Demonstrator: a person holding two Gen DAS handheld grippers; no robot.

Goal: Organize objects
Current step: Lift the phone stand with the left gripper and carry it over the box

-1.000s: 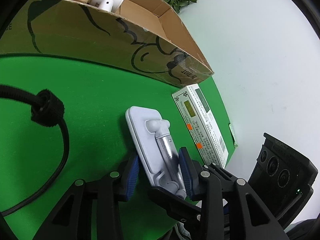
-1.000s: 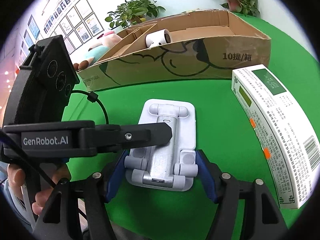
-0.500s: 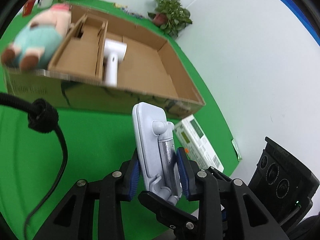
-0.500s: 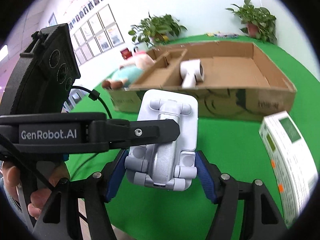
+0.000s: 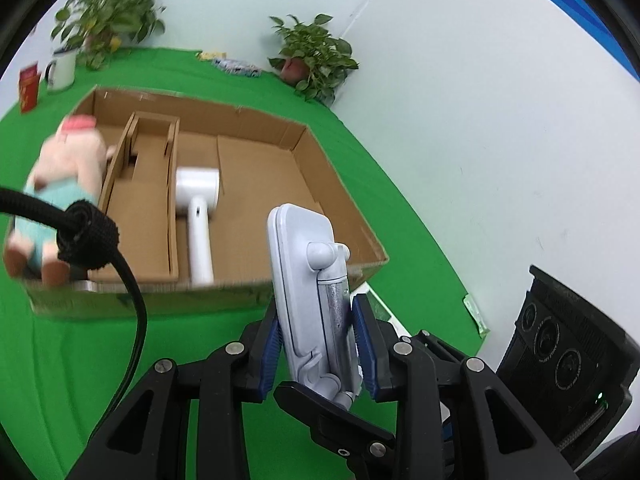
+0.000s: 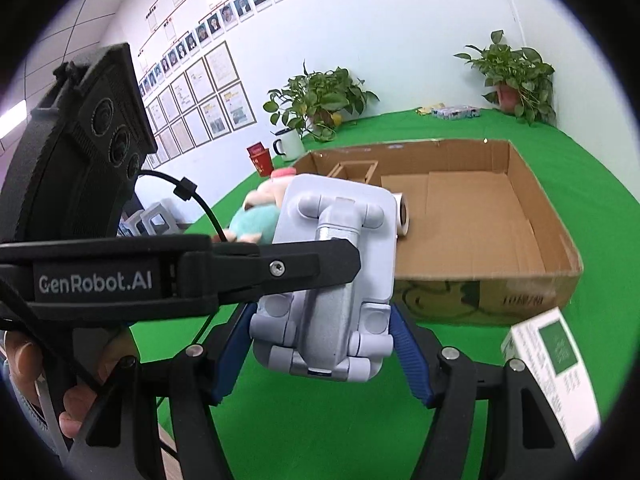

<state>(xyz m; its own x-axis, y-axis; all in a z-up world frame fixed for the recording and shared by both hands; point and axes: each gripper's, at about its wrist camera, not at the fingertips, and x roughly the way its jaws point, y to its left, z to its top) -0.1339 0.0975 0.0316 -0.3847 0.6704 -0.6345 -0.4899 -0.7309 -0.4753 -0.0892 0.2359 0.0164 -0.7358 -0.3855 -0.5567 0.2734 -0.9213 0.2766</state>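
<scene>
You hold the phone stand [image 5: 308,292] in the air with both tongs, above the green worktop [image 5: 80,360] and in front of the cardboard box [image 5: 256,184]. Your left tongs [image 5: 316,344] pinch it across its thin side: one blue pad lies on the flat plate, the other on the metal arm. Your right tongs [image 6: 324,354] pinch its lower end across the wide side, with a blue pad on each side edge. In the right wrist view one black finger of the left tongs crosses in front of the stand. The stand is upright, its top edge towards the box. In the box a white hair dryer [image 5: 198,204] lies beside a cardboard divider. A plush toy [image 5: 60,188] rests at the box's left wall. A white and green carton [image 6: 556,376] lies on the worktop, to the right of the stand.
</scene>
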